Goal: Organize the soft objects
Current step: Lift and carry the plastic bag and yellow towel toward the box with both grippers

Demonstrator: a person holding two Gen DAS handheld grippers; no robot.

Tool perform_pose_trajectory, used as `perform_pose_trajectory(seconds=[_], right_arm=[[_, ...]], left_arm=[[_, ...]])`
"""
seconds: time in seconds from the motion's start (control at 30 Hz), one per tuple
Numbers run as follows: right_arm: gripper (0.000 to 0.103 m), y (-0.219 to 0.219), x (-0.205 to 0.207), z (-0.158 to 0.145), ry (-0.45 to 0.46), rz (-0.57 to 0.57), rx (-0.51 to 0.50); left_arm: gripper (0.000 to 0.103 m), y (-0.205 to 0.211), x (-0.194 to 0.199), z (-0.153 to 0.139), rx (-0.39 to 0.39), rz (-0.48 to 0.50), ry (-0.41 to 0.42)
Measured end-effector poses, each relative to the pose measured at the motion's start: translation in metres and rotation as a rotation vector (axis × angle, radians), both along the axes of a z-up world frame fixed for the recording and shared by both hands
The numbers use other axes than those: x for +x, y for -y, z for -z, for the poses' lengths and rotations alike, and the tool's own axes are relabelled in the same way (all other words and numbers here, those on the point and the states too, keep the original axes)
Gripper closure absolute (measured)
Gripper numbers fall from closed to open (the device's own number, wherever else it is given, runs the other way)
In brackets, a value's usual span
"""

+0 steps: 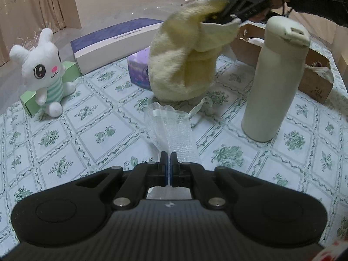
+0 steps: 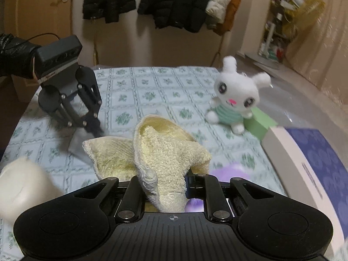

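**Currently: both my tongs pinching soft items**

My left gripper (image 1: 169, 158) is pressed together on a clear mesh pouch (image 1: 171, 128) lying on the floral tablecloth (image 1: 87, 134). My right gripper (image 2: 165, 180) pinches the yellow towel (image 2: 165, 152), which hangs bunched above the table, near the cream bottle (image 1: 276, 80). White bunny plush (image 1: 43, 71) sits against a green box (image 1: 71, 69), well apart.

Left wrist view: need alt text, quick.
Left tongs, shut on a sheer white mesh pouch lying on the green floral tablecloth. Beyond, the right tongs lift a pale yellow terry towel; a cream cylindrical flask stands right, a white plush bunny sits left.
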State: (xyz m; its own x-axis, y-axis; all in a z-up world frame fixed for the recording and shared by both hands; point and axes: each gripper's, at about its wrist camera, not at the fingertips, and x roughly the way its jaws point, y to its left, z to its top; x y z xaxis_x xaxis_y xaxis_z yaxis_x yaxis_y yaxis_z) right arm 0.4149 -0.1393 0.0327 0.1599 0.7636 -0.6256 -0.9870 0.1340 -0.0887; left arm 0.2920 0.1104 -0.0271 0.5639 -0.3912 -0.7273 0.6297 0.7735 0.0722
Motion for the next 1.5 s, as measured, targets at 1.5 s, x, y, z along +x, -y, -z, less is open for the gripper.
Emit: perform_pose_trajectory(seconds=[1.5], right_arm=[[0.087, 0.156, -0.257, -0.011, -0.179, 1.162, 0.118]], left_arm=[[0.102, 0.107, -0.140, -0.030, -0.135, -0.499, -0.056]])
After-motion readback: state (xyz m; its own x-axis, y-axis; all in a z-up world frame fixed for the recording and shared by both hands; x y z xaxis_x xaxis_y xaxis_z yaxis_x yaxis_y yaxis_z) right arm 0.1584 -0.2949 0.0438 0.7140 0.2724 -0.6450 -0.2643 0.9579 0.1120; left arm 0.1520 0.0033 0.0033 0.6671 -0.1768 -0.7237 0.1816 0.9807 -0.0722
